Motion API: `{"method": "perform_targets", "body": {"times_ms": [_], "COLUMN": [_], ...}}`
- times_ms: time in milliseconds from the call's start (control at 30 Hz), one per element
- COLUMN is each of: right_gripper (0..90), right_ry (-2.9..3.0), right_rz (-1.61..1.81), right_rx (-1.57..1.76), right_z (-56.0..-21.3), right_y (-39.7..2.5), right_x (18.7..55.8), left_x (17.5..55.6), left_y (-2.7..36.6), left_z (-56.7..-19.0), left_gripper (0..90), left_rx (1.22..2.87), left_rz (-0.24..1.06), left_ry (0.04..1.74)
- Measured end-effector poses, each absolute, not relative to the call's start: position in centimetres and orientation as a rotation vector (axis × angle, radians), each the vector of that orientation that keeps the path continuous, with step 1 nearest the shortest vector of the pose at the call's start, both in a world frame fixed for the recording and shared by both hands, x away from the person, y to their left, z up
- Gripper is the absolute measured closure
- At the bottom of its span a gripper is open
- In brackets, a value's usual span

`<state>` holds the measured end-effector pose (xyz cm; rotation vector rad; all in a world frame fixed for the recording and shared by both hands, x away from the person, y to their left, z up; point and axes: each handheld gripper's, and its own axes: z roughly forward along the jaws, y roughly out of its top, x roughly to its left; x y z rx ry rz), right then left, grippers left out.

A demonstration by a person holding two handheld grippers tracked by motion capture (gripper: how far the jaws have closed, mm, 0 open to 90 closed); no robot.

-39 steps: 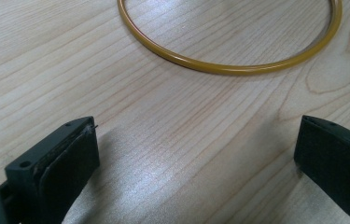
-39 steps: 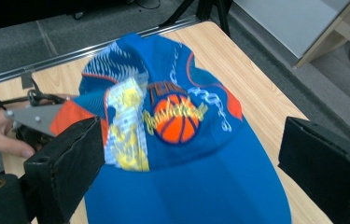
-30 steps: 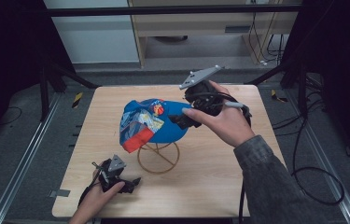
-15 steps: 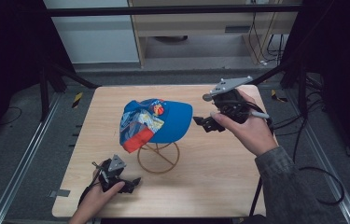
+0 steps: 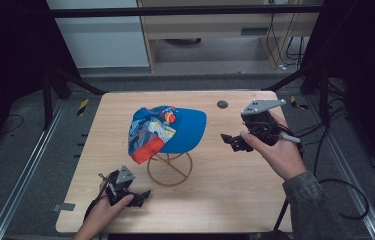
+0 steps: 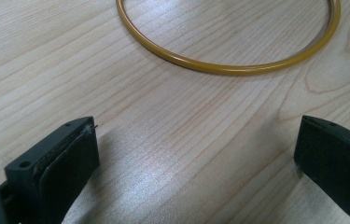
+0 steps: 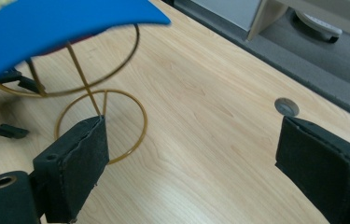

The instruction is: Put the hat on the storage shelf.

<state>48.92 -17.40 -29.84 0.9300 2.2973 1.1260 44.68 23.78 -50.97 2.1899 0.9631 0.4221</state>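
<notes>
Blue cap (image 5: 170, 129) sat atop a gold wire stand (image 5: 170, 169) at table (image 5: 235, 200) centre | right gripper (image 5: 235, 141), jaws spread empty, hovered at the cap's 3 o'clock, clear of its brim | left gripper (image 5: 142, 196), jaws spread, rested at 7 o'clock, near the stand's ring.

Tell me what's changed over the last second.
The right gripper let go of the cap's brim and pulled back to the right, clear of it, jaws open. The cap stayed on its wire stand; the left gripper stayed low at the table's near left, open.
</notes>
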Motion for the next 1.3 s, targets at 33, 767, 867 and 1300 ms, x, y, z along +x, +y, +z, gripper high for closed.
{"method": "perform_targets", "body": {"times_ms": [33, 767, 867, 1300], "right_gripper": [9.7, 11.1, 11.4, 12.6], "right_ry": [2.294, 2.299, 2.301, 2.321], "right_rz": [1.125, 1.039, 1.017, 0.977], "right_rx": [0.943, 1.085, 1.109, 1.231], "right_z": [-30.2, -38.0, -39.7, -46.1], "right_y": [-17.5, -19.8, -19.7, -19.5], "right_x": [48.9, 48.7, 48.8, 48.4], "left_x": [44.7, 44.7, 44.7, 44.7], "left_y": [23.8, 23.8, 23.8, 23.8], "left_z": [-51.0, -51.0, -51.0, -51.0], "left_gripper": [0.0, 0.0, 0.0, 0.0], "left_rx": [2.190, 2.190, 2.190, 2.190], "left_rz": [0.422, 0.423, 0.423, 0.423], "left_ry": [0.963, 0.963, 0.963, 0.962]}}
